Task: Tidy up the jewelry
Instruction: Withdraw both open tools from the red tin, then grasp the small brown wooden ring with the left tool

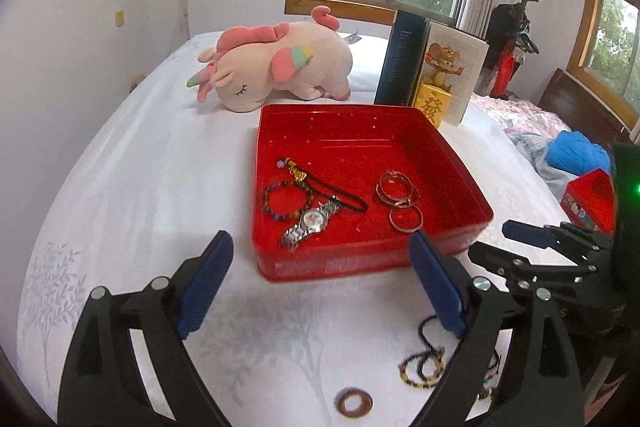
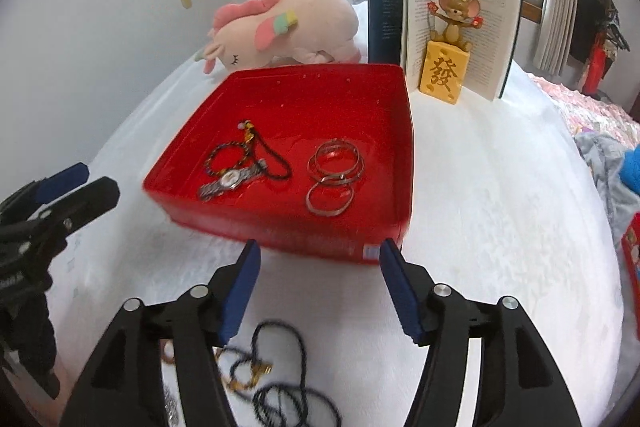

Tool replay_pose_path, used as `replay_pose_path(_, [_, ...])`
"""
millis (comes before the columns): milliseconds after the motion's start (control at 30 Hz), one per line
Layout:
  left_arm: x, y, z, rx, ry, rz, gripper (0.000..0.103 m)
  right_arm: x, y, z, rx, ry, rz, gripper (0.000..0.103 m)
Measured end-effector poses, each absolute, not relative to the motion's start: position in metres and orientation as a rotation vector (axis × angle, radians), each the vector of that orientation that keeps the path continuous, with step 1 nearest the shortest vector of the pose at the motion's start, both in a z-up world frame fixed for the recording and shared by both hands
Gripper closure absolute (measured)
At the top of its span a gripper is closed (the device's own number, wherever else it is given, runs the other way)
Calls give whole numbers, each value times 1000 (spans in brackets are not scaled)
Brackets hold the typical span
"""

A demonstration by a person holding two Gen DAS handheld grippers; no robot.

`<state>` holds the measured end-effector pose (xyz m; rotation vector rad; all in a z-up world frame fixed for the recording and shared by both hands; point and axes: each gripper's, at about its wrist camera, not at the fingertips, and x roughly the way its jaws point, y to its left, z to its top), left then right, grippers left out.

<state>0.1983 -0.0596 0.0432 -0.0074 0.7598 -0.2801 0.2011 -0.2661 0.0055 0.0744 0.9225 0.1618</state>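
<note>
A red tin tray (image 1: 376, 261) sits on the white bedsheet. It holds a silver watch (image 1: 310, 223), a beaded bracelet (image 1: 286, 201), a black cord with a gold charm (image 1: 298, 175) and silver bangles (image 1: 398, 191). My left gripper (image 1: 320, 241) hovers open just short of the tray's near wall, with nothing between its blue pads. My right gripper (image 2: 320, 246) is also open and empty, before the tray's near corner (image 2: 372, 251). Loose on the sheet below the grippers lie a copper ring (image 1: 354, 403), a black-and-yellow beaded strand (image 1: 424, 367) and a black cord necklace (image 2: 280, 367) with a gold pendant.
A pink unicorn plush (image 1: 276, 67) lies behind the tray. An open book (image 2: 460, 23) stands upright with a mouse figurine (image 2: 454, 15) on a yellow block. A smaller red box (image 1: 592, 199) and blue cloth (image 1: 576, 151) lie at the right.
</note>
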Motion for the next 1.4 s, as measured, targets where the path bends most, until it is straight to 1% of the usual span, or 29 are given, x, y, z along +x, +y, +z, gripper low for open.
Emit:
replay_pose_path(100, [185, -54, 39, -9, 772, -288, 11, 180, -267, 3, 96, 922, 176, 35])
replay_pose_path(200, [172, -45, 30, -17, 806, -297, 10, 160, -270, 1, 105, 919, 182, 35])
replay_pose_path(433, [154, -24, -7, -69, 974, -345, 10, 123, -274, -11, 113, 934, 188, 35])
replay_pose_path(833, [138, -27, -34, -7, 1062, -330, 12, 100, -276, -17, 142, 950, 219, 37])
replay_pose_path(900, [139, -28, -40, -1, 1095, -347, 16, 101, -277, -19, 149, 957, 218, 39])
replay_pose_path(933, [139, -28, -42, 1, 1112, -352, 22, 102, -278, -19, 153, 959, 215, 39])
replay_pose_path(1200, [147, -29, -54, -1, 1167, -371, 25, 107, -280, -23, 165, 972, 219, 40])
replay_pose_path(1267, [149, -32, -57, 6, 1178, -376, 29, 109, -281, -24, 167, 976, 218, 40])
replay_pose_path(1400, [157, -37, -63, 8, 1200, -380, 29, 111, -280, -25, 167, 981, 217, 40])
